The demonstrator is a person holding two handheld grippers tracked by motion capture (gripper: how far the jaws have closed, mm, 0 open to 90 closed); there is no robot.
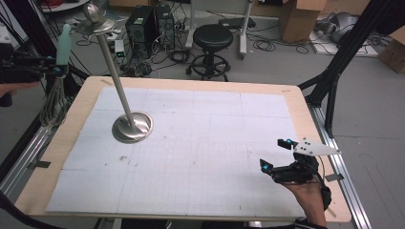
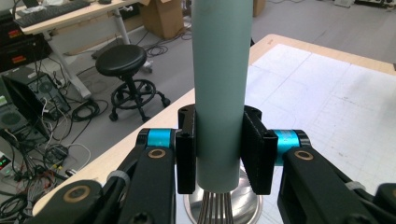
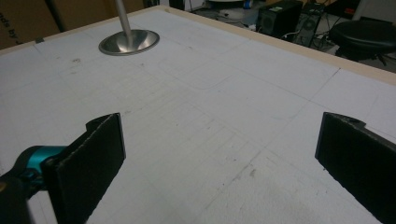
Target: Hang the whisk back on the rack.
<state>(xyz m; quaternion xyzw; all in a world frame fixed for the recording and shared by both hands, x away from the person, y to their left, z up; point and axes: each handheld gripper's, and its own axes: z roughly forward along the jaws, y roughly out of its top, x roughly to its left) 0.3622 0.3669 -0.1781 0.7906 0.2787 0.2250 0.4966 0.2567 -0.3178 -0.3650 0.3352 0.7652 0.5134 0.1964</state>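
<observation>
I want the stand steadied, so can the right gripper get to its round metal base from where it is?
Probably yes. The right gripper is open and holds nothing, and bare white mat lies between it and the stand's base. The left gripper holds the whisk off the table's left edge, out of the way.

Even, fairly bright overhead light leaves only soft shadows on the white table (image 1: 200,143). Glare streaks the steel stand base (image 1: 132,127). The near jaws in the gripper views are slightly blurred, and far corners look softer.
</observation>
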